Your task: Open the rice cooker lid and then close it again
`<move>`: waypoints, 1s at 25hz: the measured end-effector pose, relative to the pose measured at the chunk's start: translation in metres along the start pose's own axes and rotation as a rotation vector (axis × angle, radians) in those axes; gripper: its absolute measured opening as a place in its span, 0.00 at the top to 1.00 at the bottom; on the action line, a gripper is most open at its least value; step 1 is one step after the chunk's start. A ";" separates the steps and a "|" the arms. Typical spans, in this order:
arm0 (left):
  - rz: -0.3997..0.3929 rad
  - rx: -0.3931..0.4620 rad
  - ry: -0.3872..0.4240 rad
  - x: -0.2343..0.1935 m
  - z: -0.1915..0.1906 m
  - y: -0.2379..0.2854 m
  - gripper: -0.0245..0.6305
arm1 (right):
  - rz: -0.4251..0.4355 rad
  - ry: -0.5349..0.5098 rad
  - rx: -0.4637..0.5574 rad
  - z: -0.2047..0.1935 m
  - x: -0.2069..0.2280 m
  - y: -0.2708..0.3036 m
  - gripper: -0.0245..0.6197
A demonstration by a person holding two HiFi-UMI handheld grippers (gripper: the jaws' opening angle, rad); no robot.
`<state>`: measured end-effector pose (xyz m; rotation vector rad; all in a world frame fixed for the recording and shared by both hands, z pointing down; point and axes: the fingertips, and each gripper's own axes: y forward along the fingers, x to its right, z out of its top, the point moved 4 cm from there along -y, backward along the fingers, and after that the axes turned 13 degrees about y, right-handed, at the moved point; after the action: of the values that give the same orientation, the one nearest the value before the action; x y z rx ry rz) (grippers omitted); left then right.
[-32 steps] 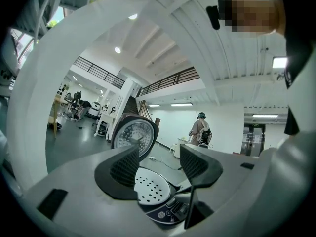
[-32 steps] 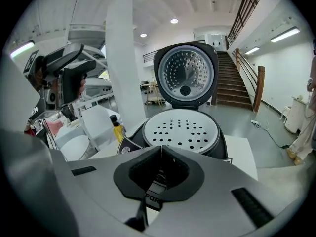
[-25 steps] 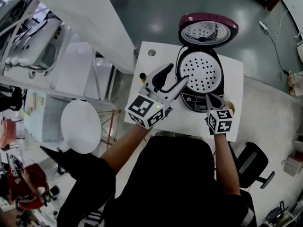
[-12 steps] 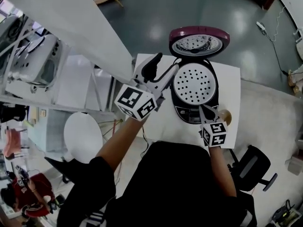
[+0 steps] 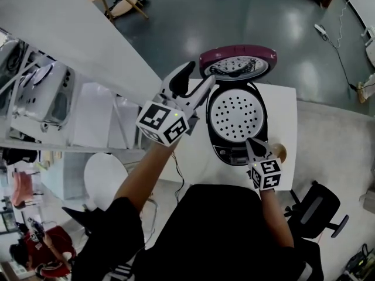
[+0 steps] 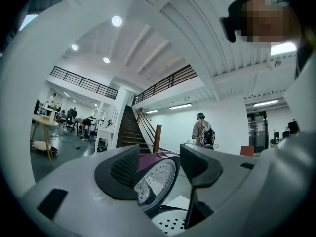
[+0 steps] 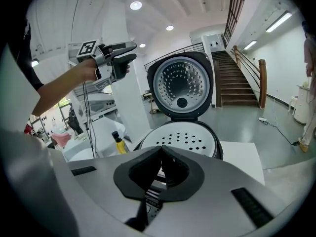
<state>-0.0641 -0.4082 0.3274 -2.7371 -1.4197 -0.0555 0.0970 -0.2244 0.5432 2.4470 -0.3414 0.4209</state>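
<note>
The rice cooker (image 5: 236,117) stands on a white table (image 5: 284,104), its maroon lid (image 5: 237,63) upright and open, with a white perforated tray (image 7: 182,137) across its top. My left gripper (image 5: 199,75) is raised at the lid's left edge, open and holding nothing. In the left gripper view the lid (image 6: 158,179) shows beyond the gap between the jaws of that gripper (image 6: 160,164). In the right gripper view the left gripper (image 7: 116,53) stays apart from the lid (image 7: 181,85). My right gripper (image 5: 252,145) is shut and empty, pointing down at the cooker's front panel (image 7: 148,199).
A round wooden thing (image 5: 280,152) lies right of the cooker. A yellow bottle (image 7: 118,142) stands left of the table. White partitions and a round stool (image 5: 105,171) are at the left, an office chair (image 5: 319,206) at the lower right. A person (image 6: 201,131) stands far off by the stairs.
My left gripper has risen and moved away from me to the lid's left edge, still open. The right gripper stays shut at the cooker's front. The lid remains open.
</note>
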 end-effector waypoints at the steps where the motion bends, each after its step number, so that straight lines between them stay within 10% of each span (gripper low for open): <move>1: -0.002 -0.003 0.003 -0.002 0.000 0.004 0.60 | -0.001 0.010 0.007 0.003 0.002 0.000 0.96; 25: -0.079 -0.129 0.098 -0.047 -0.020 0.089 0.60 | 0.020 0.085 -0.039 -0.010 0.031 0.007 0.96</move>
<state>-0.0185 -0.4989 0.3414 -2.7338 -1.5479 -0.2911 0.1206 -0.2274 0.5663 2.3810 -0.3353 0.5206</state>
